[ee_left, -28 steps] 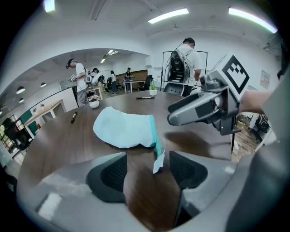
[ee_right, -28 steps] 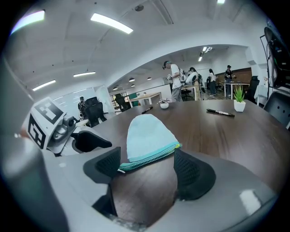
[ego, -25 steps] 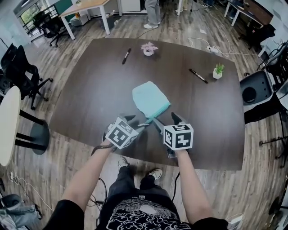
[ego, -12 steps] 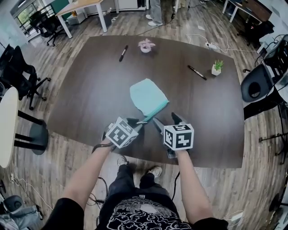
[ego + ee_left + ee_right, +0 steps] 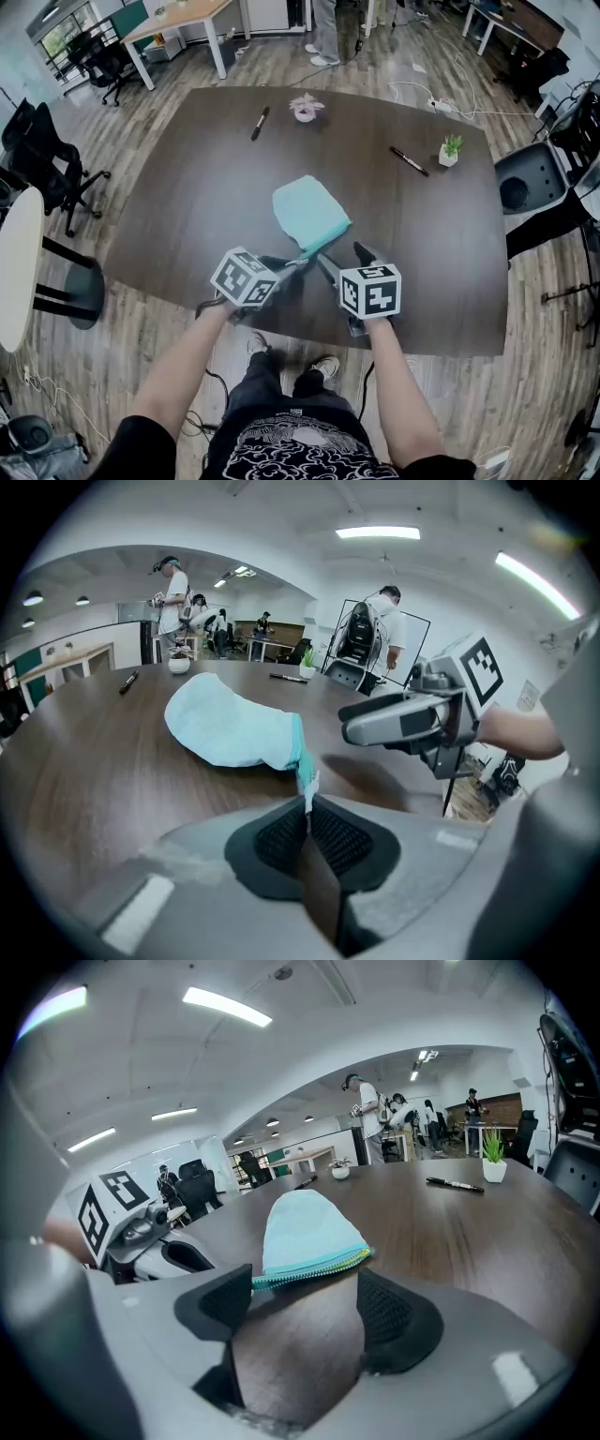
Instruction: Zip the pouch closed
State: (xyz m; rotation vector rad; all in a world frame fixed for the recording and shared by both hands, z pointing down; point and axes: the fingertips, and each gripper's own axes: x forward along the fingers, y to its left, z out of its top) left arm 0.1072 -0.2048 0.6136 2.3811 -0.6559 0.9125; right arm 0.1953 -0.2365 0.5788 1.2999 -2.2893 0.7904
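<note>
Item: teal pouch (image 5: 309, 214), lying flat on a dark table (image 5: 178, 187), zipper edge (image 5: 314, 1267) turned toward the person. Left gripper (image 5: 307, 810): at the pouch's near corner, jaws clamped together on the zipper pull (image 5: 307, 782), a thin tab. Right gripper (image 5: 307, 1299): just in front of the pouch's zipper edge, jaws spread wide to either side, pressing nothing. Risks, as judged: the pouch is unanchored, so drawing the pull may drag the whole pouch rather than close the teeth. The slim tab may slip from the pads, and fabric may bunch and jam the slider.

pouch (image 5: 309, 212): on table (image 5: 187, 197) | left gripper (image 5: 292, 266): at pouch's near corner | right gripper (image 5: 342, 260): just beside
</note>
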